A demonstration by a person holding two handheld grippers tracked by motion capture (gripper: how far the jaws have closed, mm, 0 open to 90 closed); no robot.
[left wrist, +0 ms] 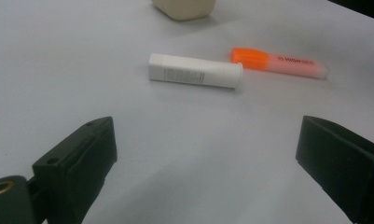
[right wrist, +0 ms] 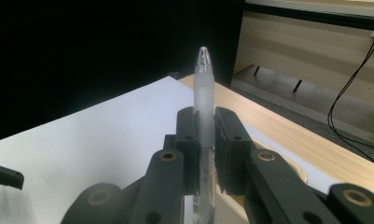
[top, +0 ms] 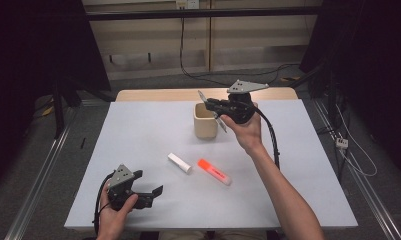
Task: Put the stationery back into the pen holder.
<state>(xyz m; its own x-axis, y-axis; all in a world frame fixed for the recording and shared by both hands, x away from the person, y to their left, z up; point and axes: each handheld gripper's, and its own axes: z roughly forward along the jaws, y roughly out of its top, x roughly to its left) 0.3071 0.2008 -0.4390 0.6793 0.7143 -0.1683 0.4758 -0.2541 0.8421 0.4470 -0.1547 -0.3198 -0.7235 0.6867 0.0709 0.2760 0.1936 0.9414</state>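
The right gripper (right wrist: 204, 140) has its jaws clamped on a clear pen (right wrist: 204, 88), held just above the beige cup (top: 206, 121). I would tip the pen upright, bring its lower end over the cup's mouth, and loosen only once it is inside the rim, so it cannot skid off. In front of the cup lie a white tube (left wrist: 195, 70) and an orange highlighter (left wrist: 278, 62). Nearer the worktop (top: 138, 145) edge, the left gripper (left wrist: 208, 154) rests, jaws wide and empty.

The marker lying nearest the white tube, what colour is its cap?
Bright orange cap on a paler pinkish marker, clearest in the left gripper view.
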